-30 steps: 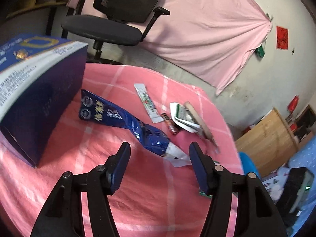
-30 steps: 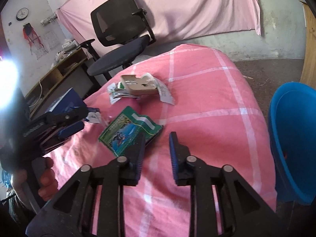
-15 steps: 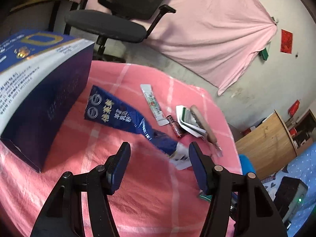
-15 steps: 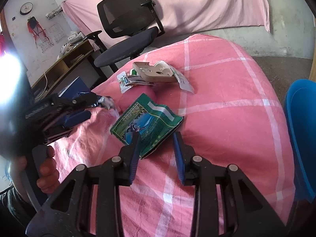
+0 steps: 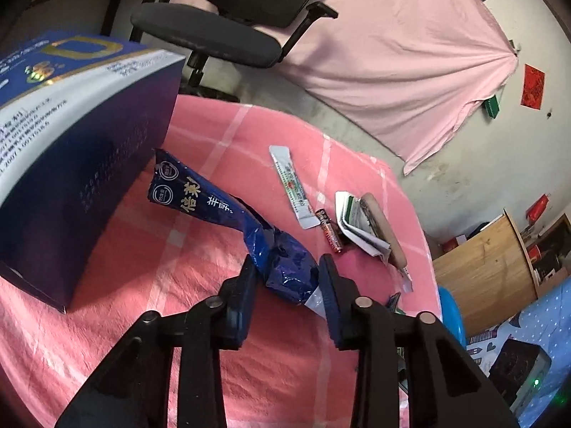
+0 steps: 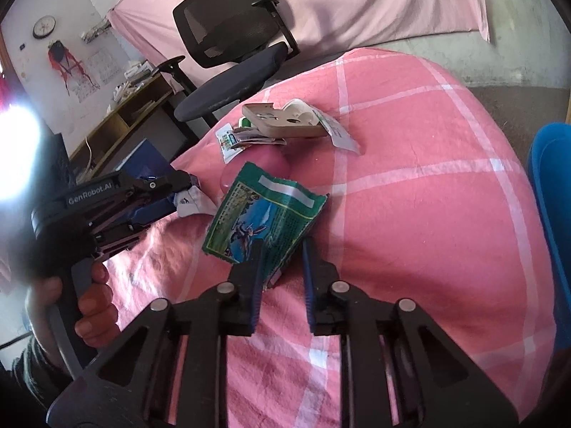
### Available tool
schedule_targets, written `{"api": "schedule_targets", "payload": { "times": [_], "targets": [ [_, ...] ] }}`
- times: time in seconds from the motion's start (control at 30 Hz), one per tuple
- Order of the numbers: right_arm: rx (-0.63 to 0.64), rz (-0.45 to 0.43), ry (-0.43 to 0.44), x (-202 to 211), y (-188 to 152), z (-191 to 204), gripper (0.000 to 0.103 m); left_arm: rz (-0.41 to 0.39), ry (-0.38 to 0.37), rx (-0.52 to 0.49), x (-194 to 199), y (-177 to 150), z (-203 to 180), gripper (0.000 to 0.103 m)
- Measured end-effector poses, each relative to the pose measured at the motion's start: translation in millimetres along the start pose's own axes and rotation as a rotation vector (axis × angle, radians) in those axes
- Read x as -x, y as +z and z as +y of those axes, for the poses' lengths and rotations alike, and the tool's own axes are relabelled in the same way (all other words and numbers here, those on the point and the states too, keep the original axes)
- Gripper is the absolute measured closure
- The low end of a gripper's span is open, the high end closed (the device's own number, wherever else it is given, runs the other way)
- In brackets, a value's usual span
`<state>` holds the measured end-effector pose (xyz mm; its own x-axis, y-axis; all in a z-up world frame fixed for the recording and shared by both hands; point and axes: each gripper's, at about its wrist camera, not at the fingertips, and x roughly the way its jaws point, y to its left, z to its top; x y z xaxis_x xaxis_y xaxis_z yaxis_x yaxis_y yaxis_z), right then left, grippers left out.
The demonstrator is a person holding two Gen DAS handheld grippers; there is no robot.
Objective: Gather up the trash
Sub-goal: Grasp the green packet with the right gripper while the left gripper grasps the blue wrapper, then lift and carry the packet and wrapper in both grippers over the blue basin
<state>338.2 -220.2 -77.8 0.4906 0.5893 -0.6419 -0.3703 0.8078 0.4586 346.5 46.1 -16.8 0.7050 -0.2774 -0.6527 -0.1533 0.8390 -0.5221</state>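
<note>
A long crumpled blue foil wrapper [image 5: 214, 203] lies on the pink checked cloth [image 5: 125, 321]. My left gripper [image 5: 287, 278] is closing, and its pads press on the wrapper's crumpled near end. In the right wrist view that left gripper [image 6: 178, 192] shows with the wrapper's white tip sticking out. A green snack packet [image 6: 264, 214] lies flat by my right gripper [image 6: 282, 264], whose jaws are closing. The packet's near corner sits between them against the left pad, with a gap to the right pad.
More litter lies further back: a white sachet [image 5: 291, 187], a battery [image 5: 330, 230], folded paper [image 5: 353, 224] and a beige socket strip [image 6: 282, 125]. A big blue box [image 5: 71, 164] stands at the left. A blue bin [image 6: 549, 214] sits off the right edge, an office chair [image 6: 232, 53] behind.
Both grippers moved forward over their pieces and narrowed. The left jaws came in onto the blue wrapper's end; the right jaws straddled the green packet's corner.
</note>
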Motion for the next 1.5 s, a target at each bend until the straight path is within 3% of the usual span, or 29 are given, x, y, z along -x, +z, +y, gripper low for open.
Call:
{"api": "schedule_targets", "payload": {
  "times": [0.03,0.07,0.1,0.43,0.83,1.2,1.37,1.5],
  "targets": [
    [-0.008,-0.002,0.005,0.2,-0.2,-0.8,0.075,-0.006,-0.002,-0.01,1.9,-1.3,-0.8,0.079],
    [-0.013,-0.005,0.007,0.6,-0.5,-1.3,0.086,-0.011,-0.002,-0.021,4.0,-2.0,-1.3,0.08],
    [-0.016,-0.007,0.001,1.0,-0.9,-1.5,0.09,-0.02,-0.001,-0.037,7.1,-3.7,-3.3,0.081],
    [0.055,-0.111,-0.027,24.6,-5.9,12.8,0.09,-0.12,0.042,-0.192,31.2,-29.0,-29.4,0.086],
    [0.198,-0.424,-0.151,98.1,-9.7,30.6,0.09,-0.263,0.112,-0.41,49.9,-62.9,-93.3,0.088],
    [0.214,-0.72,-0.301,177.8,-23.0,15.5,0.09,-0.401,0.033,-0.604,68.8,-91.0,-175.7,0.088],
    [0.188,-0.799,-0.394,209.1,-29.9,-2.3,0.09,-0.434,-0.042,-0.712,68.6,-112.4,-221.8,0.088],
    [0.146,-0.838,-0.489,232.0,-37.9,-24.2,0.09,-0.415,-0.12,-0.776,53.7,-129.1,-257.7,0.088]
  ]
}}
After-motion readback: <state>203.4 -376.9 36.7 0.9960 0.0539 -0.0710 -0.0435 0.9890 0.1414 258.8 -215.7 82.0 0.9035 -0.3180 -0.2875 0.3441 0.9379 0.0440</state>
